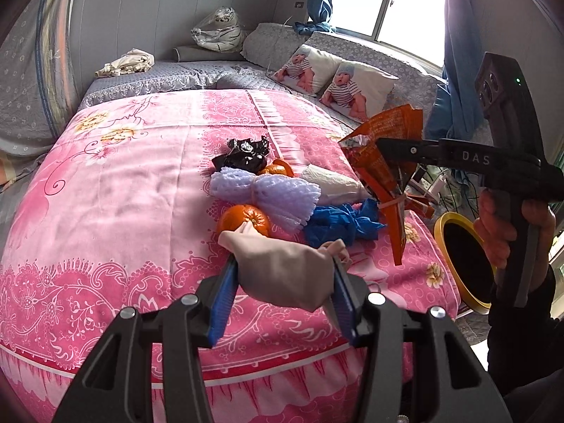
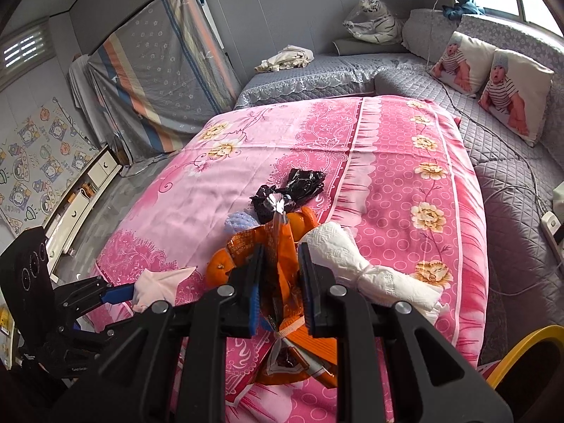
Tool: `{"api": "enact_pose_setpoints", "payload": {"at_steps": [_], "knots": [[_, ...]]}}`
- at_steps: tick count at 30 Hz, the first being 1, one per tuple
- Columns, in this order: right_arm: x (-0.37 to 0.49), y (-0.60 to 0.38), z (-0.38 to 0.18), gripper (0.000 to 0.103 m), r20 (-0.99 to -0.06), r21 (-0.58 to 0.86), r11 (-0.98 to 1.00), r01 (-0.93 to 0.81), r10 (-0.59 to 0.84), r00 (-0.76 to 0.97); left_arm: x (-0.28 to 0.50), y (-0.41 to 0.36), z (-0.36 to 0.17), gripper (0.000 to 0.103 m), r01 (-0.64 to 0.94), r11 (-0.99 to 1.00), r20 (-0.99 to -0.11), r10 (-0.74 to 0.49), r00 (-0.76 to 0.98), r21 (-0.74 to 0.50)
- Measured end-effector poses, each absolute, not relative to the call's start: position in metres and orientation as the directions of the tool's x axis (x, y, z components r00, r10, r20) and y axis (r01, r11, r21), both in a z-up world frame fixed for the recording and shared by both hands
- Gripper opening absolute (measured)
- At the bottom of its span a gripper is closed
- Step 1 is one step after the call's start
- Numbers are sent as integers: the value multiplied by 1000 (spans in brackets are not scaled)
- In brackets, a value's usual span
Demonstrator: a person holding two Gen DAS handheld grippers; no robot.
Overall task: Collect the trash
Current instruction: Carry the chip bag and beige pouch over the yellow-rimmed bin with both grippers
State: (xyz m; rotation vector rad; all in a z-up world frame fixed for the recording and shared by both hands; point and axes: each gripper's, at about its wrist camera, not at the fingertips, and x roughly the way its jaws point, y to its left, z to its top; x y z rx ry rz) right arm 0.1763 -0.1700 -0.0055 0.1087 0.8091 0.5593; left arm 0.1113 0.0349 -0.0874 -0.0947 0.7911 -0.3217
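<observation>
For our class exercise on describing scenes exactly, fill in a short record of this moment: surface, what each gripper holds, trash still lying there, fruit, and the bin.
surface: pink floral bedspread
left gripper: shut on beige cloth bundle
right gripper: shut on orange snack wrapper, lifted off the bed
trash still lying: black plastic wrapper, purple foam net, white paper towel bundle, blue plastic bag
fruit: orange beside the foam net
bin: yellow-rimmed bin off the bed's right edge
</observation>
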Motion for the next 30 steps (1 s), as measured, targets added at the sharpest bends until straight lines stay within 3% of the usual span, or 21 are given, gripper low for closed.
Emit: {"api": "enact_pose_setpoints", "payload": {"at_steps": [30], "knots": [[171, -276, -20, 18, -641, 347, 904, -249, 422, 641, 143, -58, -86, 47, 420, 888, -699, -422, 578, -189]]}}
